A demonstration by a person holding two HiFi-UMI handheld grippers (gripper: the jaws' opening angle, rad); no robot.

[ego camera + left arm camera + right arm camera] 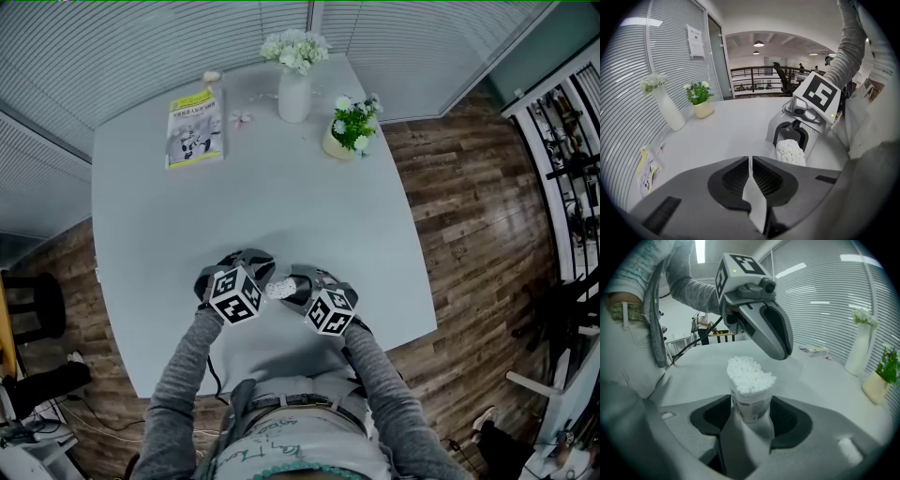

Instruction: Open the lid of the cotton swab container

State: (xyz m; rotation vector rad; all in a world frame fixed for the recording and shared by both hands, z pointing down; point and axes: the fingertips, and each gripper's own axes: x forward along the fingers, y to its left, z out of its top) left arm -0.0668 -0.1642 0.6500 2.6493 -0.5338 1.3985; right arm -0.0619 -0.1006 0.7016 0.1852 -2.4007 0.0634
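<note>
The container (751, 405) stood upright in the right gripper (750, 420), whose jaws were spread wide and pressed against its two sides. It was held just above the near edge of the table (281, 187). The swabs (749, 371) were seen bare at its mouth, with no lid over them, so the opening itself was judged to be done. The left gripper (750, 161) was held close above and beside the container, its jaws drawn almost together, with only a thin slit left and nothing solid made out between them. A faint clear shape (763, 150) was seen just past its tips. It may have been the lid, but the view was too poor to tell whether it lay on the table or was touched. What remained, if anything, was judged to be little: the lid accounted for and the container set down.
</note>
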